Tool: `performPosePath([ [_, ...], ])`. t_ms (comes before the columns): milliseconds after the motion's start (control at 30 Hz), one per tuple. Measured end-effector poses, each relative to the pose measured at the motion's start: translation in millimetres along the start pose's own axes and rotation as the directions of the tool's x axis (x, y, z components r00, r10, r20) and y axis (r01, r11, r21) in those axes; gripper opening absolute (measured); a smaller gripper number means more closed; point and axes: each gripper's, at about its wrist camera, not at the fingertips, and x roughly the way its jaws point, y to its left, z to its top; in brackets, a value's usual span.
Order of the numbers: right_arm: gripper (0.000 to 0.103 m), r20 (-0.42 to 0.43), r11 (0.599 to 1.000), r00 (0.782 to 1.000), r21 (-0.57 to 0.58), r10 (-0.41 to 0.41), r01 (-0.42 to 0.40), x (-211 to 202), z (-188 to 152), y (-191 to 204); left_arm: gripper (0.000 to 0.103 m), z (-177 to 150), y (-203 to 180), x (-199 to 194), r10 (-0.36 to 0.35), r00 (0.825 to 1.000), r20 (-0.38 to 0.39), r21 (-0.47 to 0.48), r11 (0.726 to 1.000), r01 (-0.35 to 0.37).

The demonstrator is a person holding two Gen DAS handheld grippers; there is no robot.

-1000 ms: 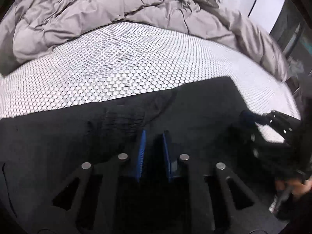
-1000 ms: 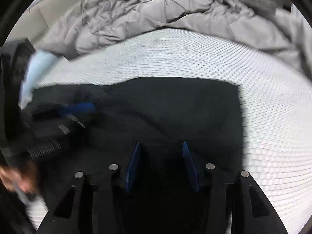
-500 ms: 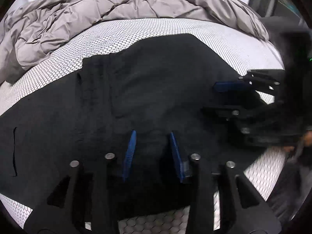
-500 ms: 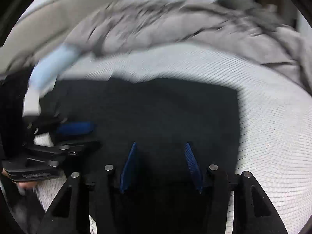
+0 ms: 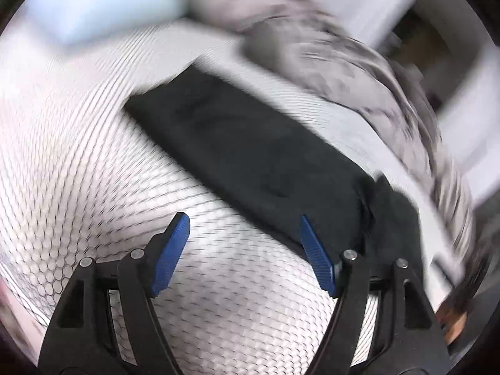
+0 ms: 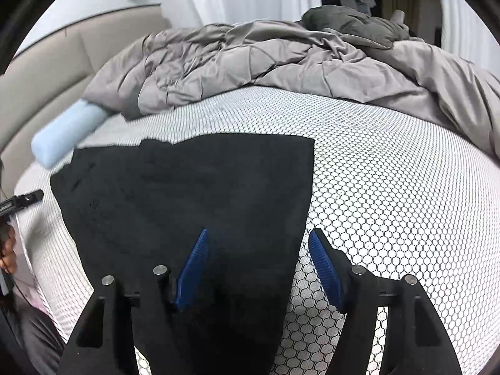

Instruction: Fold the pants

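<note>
The black pants (image 6: 187, 193) lie folded flat on the honeycomb-patterned mattress (image 6: 390, 187). My right gripper (image 6: 259, 237) hovers over their near right edge. Its jaws are opening and the pads press on nothing. In the blurred left wrist view the pants (image 5: 250, 150) run as a dark strip from upper left to right. My left gripper (image 5: 243, 228) hangs over bare mattress (image 5: 93, 172) beside their near edge, jaws opening and nothing between them. One finger (image 6: 28, 198) of the left gripper shows at the far left of the right wrist view.
A rumpled grey duvet (image 6: 281, 59) fills the far side of the bed. A pale blue roll (image 6: 65, 131) lies at the left by the beige headboard (image 6: 47, 72). A hand (image 5: 453, 322) shows at the lower right edge of the left wrist view.
Both grippers' jaws have widened. The left gripper has swung off the pants onto bare mattress and rolled, so the pants now look slanted. The right gripper has drawn back a little.
</note>
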Motion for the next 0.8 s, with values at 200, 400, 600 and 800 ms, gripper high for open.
performPosePath([
  [200, 0.068, 0.005, 0.999, 1.0, 0.032, 0.031, -0.031, 3, 4, -1, 0.041, 43, 34, 38, -0.072, 0.997, 0.037, -0.176, 0.981, 0.077],
  [400, 0.068, 0.0, 0.999, 0.999, 0.032, 0.04, -0.04, 9, 8, -4, 0.002, 67, -2, 46, 0.157, 0.979, 0.132, -0.073, 0.986, -0.148],
  [600, 0.068, 0.011, 0.997, 0.999, 0.071, 0.039, -0.039, 8, 11, -12, 0.002, 51, -132, -28, 0.014, 0.953, 0.302, 0.264, 0.96, -0.098],
  [800, 0.068, 0.035, 0.998, 0.999, 0.061, 0.019, -0.021, -1, 11, -12, 0.003, -41, -277, -30, -0.271, 0.955, 0.121, 0.56, 0.813, 0.159],
])
